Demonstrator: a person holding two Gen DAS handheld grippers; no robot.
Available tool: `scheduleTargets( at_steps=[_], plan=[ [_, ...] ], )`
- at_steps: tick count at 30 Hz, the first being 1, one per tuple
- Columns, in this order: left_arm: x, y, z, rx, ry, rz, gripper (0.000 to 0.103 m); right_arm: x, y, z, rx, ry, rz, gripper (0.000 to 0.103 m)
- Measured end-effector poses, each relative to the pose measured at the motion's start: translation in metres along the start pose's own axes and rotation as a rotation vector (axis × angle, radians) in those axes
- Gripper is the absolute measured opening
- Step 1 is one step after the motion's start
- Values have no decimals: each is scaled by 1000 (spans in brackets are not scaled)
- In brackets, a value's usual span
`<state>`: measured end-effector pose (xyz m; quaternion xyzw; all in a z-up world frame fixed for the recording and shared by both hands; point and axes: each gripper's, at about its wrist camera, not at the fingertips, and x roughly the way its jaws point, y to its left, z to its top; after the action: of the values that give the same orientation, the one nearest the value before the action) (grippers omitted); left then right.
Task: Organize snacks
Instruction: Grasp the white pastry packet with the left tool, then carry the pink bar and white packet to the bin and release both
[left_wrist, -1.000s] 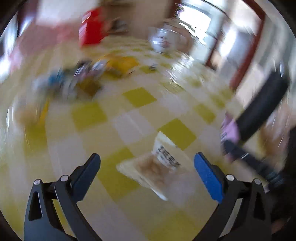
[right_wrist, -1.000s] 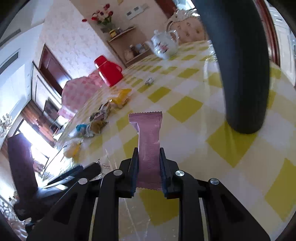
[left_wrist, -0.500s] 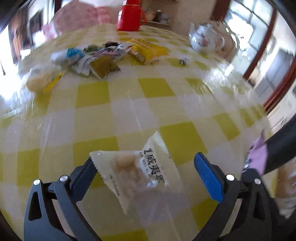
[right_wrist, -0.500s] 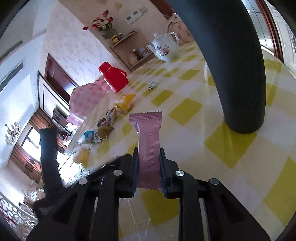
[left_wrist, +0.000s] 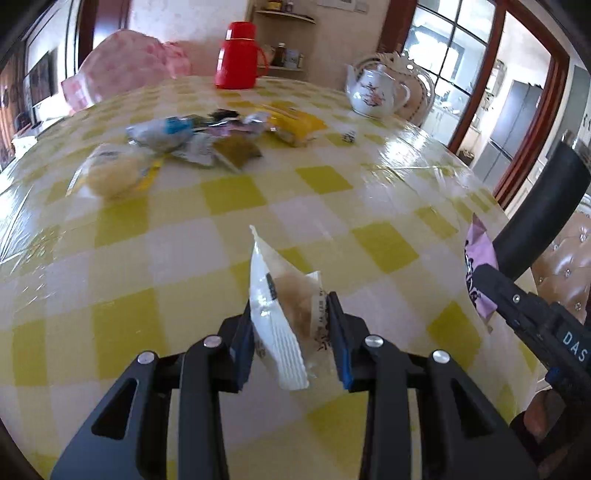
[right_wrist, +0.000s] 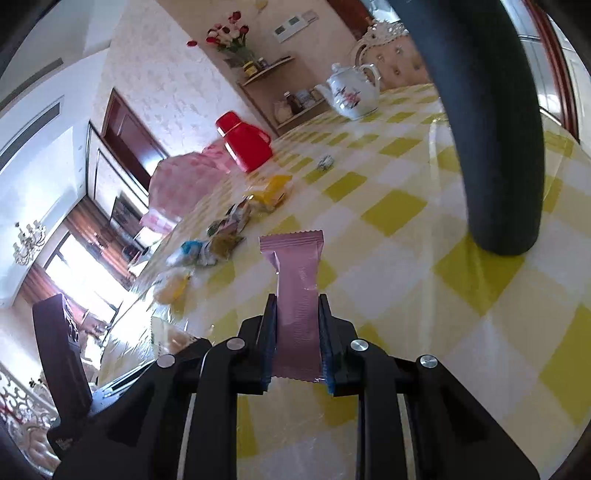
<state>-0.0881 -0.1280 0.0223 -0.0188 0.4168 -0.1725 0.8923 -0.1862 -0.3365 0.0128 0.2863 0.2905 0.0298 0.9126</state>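
My left gripper (left_wrist: 290, 306) has its jaws closing, and both blue pads press on a white pastry packet (left_wrist: 266, 273), which stands on edge above the yellow checked tablecloth (left_wrist: 325, 177). A pink wrapped bar (right_wrist: 295, 258) sticks up from my right gripper (right_wrist: 296, 301), which is shut on its lower half. The left wrist view catches that same pink wrapped bar (left_wrist: 478, 258) at the right edge. A pile of mixed snack packets (left_wrist: 207, 136) lies farther back on the table, with a yellow packet (left_wrist: 295, 125) and a wrapped bun (left_wrist: 114, 173) beside it.
A red thermos jug (left_wrist: 238, 55) and a white teapot (left_wrist: 376, 92) stand at the table's far side, a small wrapped candy (left_wrist: 349, 136) in front of the teapot. A dark curved tube (right_wrist: 491, 129) crosses the right wrist view. A padded chair (left_wrist: 565, 269) is at the right.
The left jaws have gone from wide open around the flat-lying pastry packet to closed on it, and the packet now stands on edge. The right gripper still holds the pink bar.
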Motion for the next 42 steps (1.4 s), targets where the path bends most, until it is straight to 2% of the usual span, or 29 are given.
scheduleTargets(
  at_steps=[9, 16, 29, 42],
  plan=[
    [-33, 37, -12, -45, -36, 18, 36, 11, 35, -25, -34, 102, 74, 22],
    [-61, 61, -26, -60, -58, 35, 36, 16, 77, -49, -117, 161, 111, 22],
    [-109, 131, -59, -131, -83, 131, 36, 19, 153, -90, -277, 232, 177, 22],
    [-168, 202, -99, -230, -119, 228, 36, 20, 250, -155, -520, 328, 266, 22]
  ],
)
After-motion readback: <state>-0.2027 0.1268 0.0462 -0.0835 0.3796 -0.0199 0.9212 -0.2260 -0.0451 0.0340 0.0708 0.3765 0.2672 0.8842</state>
